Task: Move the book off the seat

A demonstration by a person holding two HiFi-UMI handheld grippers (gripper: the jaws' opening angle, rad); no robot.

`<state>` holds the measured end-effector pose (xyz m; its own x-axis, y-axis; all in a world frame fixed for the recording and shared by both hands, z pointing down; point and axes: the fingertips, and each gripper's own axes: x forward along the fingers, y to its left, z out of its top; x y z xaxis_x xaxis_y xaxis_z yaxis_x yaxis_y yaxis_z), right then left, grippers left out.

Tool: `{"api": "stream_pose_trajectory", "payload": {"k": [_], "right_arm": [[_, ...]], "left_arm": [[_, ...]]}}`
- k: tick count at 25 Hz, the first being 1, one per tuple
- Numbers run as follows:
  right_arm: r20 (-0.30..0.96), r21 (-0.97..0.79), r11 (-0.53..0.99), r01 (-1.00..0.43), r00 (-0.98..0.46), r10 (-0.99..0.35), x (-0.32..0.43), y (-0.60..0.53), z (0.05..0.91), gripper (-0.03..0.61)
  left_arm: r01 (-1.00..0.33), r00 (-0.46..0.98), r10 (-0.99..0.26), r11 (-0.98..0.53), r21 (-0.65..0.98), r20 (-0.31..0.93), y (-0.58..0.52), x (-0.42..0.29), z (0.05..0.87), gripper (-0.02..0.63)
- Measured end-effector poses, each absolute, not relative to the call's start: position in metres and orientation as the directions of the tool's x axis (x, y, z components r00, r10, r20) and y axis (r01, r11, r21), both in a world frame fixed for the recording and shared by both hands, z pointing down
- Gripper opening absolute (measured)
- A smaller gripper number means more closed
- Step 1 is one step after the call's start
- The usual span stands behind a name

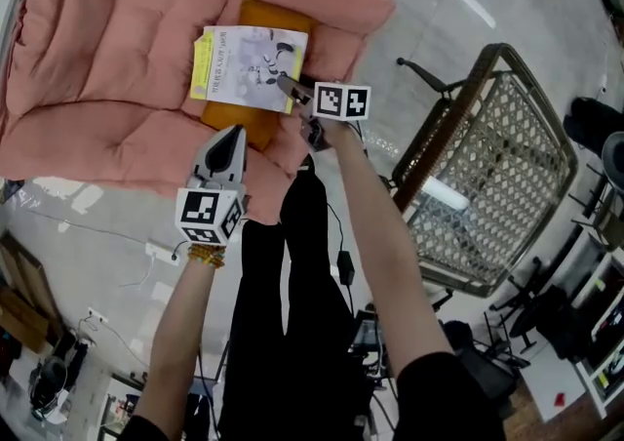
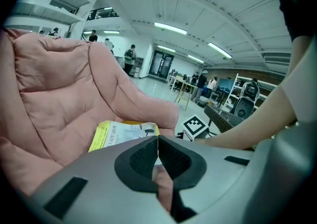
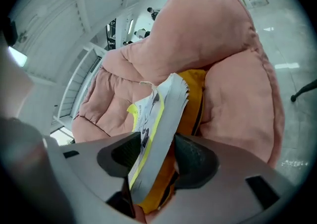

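Seat [image 1: 97, 59] is a big pink padded cushion filling the upper left of the head view, soft and deeply quilted. Orange pillow [image 1: 278, 15] sits in the hollow of it. The book [image 1: 249, 68] lies flat on that pillow, cover up, white with a yellow strip along one side.

The book is a thin paperback, probably light. In the right gripper view its page edges [image 3: 166, 119] fan slightly, so it looks floppy and likely to sag or splay if held by one corner. The cover looks smooth and may slip.

Right gripper [image 1: 291, 90] is at the book's near right corner. Its jaws stand wide apart with the book's edge between them, and the pads do not look clamped yet. The pillow edge sits close under the lower pad and could get caught in the bite. A deeper hold, well past the corner and closer to the spine side, would probably cut the droop.

Left gripper [image 1: 232, 141] hovers near the seat's front edge, short of the book, with jaws closed and nothing between them.
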<state>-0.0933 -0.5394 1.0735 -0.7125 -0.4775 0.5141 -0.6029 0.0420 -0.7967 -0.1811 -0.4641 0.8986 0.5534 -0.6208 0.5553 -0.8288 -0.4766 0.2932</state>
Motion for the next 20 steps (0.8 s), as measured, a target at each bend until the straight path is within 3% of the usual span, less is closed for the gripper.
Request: {"api": "stream_pose_trajectory", "payload": {"k": [4, 10, 20], "right_arm": [[0.473, -0.838, 0.013, -0.546, -0.737, -0.483, -0.106, -0.547, 1.076, 0.201], [0.356, -0.92, -0.05, -0.388, -0.779, -0.516, -0.122, -0.553, 1.06, 0.082], [0.342, -0.929, -0.063, -0.365, -0.781, -0.523, -0.13, -0.558, 1.031, 0.072]], "left_arm": [[-0.833, 0.548, -0.621, -0.465, 0.299, 0.56, -0.465, -0.181, 0.904, 0.012], [-0.836, 0.545, -0.617, -0.454, 0.308, 0.568, -0.462, -0.182, 0.909, 0.012], [-0.845, 0.533, -0.644, -0.445, 0.298, 0.55, -0.478, -0.184, 0.883, 0.012]]}}
